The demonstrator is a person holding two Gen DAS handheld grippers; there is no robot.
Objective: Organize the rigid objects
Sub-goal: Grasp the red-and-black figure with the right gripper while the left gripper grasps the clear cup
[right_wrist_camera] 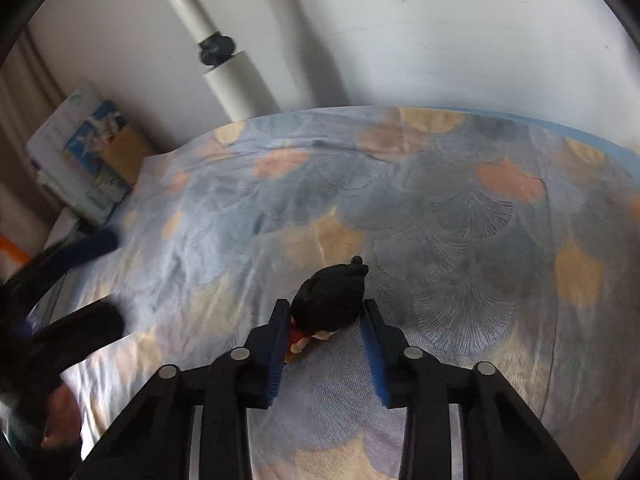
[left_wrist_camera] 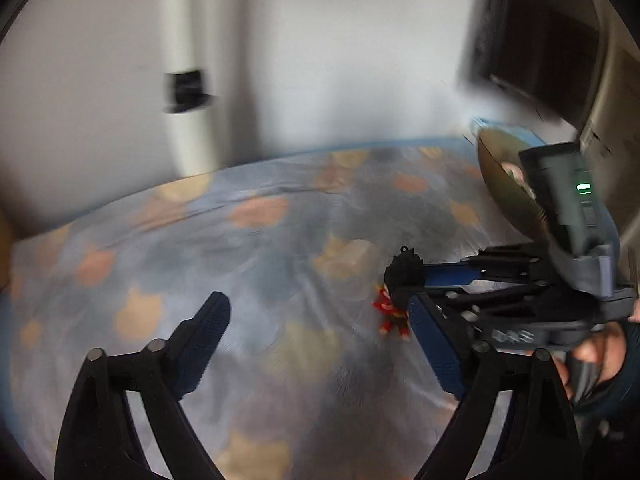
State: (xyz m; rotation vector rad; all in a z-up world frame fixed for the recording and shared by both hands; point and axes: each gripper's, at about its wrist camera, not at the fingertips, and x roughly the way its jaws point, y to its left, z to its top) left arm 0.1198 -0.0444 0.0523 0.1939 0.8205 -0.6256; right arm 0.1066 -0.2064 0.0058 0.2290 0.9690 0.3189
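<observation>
Right hand-held gripper (right_wrist_camera: 326, 320): jaws drawn in around the toy figure's black head; the left pad touches it, the right pad looks just at its side, so the pinch seems only now taking hold.
Toy figure (right_wrist_camera: 328, 300): small, black-haired, red-bodied, lying on the bed near the middle, between the 2 right pads.
Left hand-held gripper (left_wrist_camera: 320, 320): spread wide, nothing between its pads, hanging above the bedspread beside the right one.
Bed (right_wrist_camera: 460, 208): covered by a blue-grey spread with orange and tan patches; it carries the figure.
Progress: early, by my reading; the figure is not yet lifted, and no place to put it is clearly shown.
Around: a golden disc (left_wrist_camera: 500, 176) at the bed's far right edge, a white pipe (right_wrist_camera: 236, 84) against the wall, a printed package (right_wrist_camera: 88, 148) off the far left corner.
In the way: nothing lies close to the figure; the left tool is near.
</observation>
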